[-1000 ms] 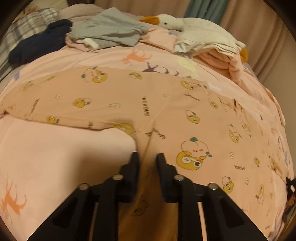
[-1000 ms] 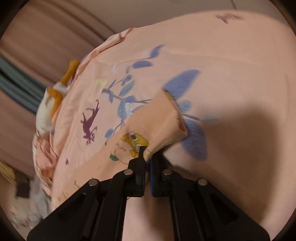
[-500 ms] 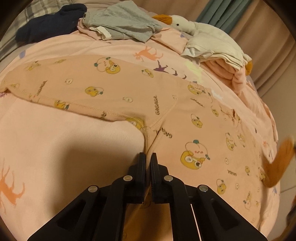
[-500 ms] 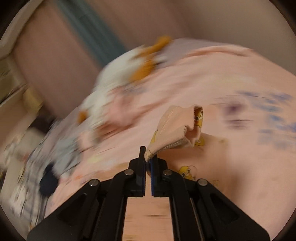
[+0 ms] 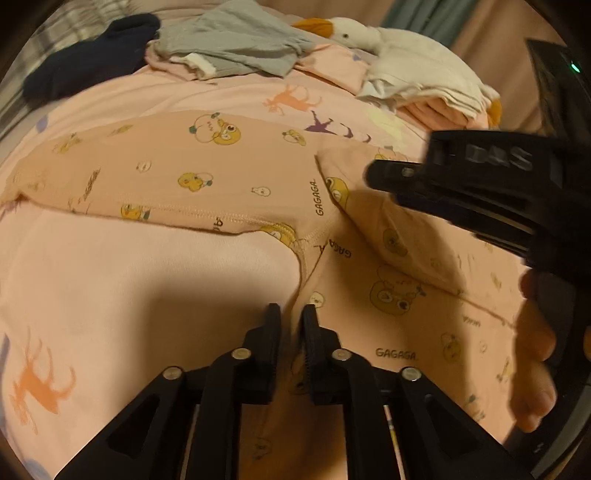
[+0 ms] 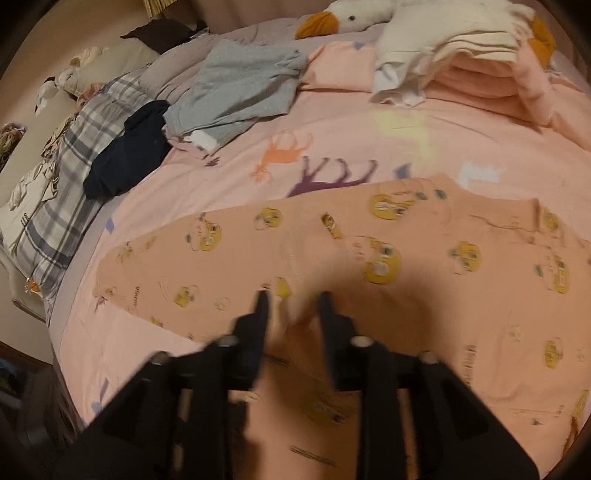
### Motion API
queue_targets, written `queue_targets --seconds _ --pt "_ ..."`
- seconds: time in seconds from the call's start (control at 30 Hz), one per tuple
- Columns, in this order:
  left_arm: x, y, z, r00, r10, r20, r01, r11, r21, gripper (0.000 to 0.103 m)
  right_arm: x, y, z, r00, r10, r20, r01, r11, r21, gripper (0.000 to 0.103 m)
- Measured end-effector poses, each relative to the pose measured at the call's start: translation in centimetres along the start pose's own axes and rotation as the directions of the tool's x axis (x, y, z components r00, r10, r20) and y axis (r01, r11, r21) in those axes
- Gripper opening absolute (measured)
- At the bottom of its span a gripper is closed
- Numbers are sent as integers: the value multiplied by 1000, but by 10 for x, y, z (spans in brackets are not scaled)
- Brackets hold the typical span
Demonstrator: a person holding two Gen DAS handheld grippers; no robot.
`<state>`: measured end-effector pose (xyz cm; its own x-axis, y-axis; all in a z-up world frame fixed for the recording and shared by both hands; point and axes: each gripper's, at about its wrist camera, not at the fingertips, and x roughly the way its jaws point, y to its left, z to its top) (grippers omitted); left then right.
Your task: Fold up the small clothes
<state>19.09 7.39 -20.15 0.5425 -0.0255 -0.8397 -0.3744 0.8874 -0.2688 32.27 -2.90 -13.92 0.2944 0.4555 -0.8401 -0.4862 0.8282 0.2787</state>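
Note:
Peach child's pants with yellow cartoon prints lie spread on the pink bed; they also show in the right wrist view. One leg is folded over the other, its cuff edge near the middle. My left gripper sits low at the crotch seam, jaws a narrow gap apart, holding nothing. My right gripper is open just above the pants and empty; it shows from the side in the left wrist view.
A grey garment, a dark navy garment and a plaid pillow lie at the far left. A plush goose and a stack of folded clothes sit at the far right.
My right gripper carried the leg cuff across, laid it over the other leg and opened. My left gripper, shut half a second ago, has opened slightly.

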Motion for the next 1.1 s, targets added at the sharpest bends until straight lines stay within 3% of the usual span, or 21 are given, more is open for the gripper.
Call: queue_targets --seconds 0.07,0.13,0.23,0.3,0.37,0.43,0.57,0.63,0.7,0.77,0.8,0.87,0.97,1.1 --pt "-2 0 2 1000 23 0 -23 1000 18 25 -23 -14 -2 997 -56 48 57 998 -6 63" --pt "-9 6 5 999 46 11 -46 999 -16 39 -55 -35 -4 990 -83 117 84 996 1 77" --pt "-25 25 12 997 25 72 -17 994 -110 41 -87 -72 -11 972 -162 171 156 987 47 77" --pt "-32 39 17 993 26 114 -8 987 -160 44 -95 -102 -20 966 -198 167 175 974 144 74" --pt "-33 52 20 991 95 98 -72 975 -209 44 -90 -128 -28 977 -177 123 144 961 237 54" --pt "-32 60 17 989 134 65 -115 963 -242 44 -65 -136 -31 988 -148 49 129 951 282 41" --pt "-35 71 12 997 19 76 6 946 -323 44 -9 -101 -21 999 -52 13 47 966 256 31" --pt "-37 76 10 996 3 91 29 936 -352 44 17 -61 -6 999 -27 25 22 983 184 32" --pt "-35 75 11 996 40 86 -6 933 -359 44 45 -13 4 1000 -23 -14 24 996 91 32" --pt "-30 72 16 996 49 73 -22 944 -329 44 55 23 4 998 58 -39 -57 998 31 33" --pt "-27 73 19 997 47 67 -23 947 -321 44 56 40 3 986 155 -56 -155 988 0 34" --pt "-26 79 21 998 42 53 -23 948 -319 44 47 60 0 986 156 -51 -159 984 -75 40" --pt "-32 91 22 998 36 54 -16 940 -342 44 24 52 -1 995 104 -12 -104 988 -117 41" --pt "-43 109 22 996 36 80 -2 925 -380 44 -32 -30 -16 997 -50 61 50 999 2 53"
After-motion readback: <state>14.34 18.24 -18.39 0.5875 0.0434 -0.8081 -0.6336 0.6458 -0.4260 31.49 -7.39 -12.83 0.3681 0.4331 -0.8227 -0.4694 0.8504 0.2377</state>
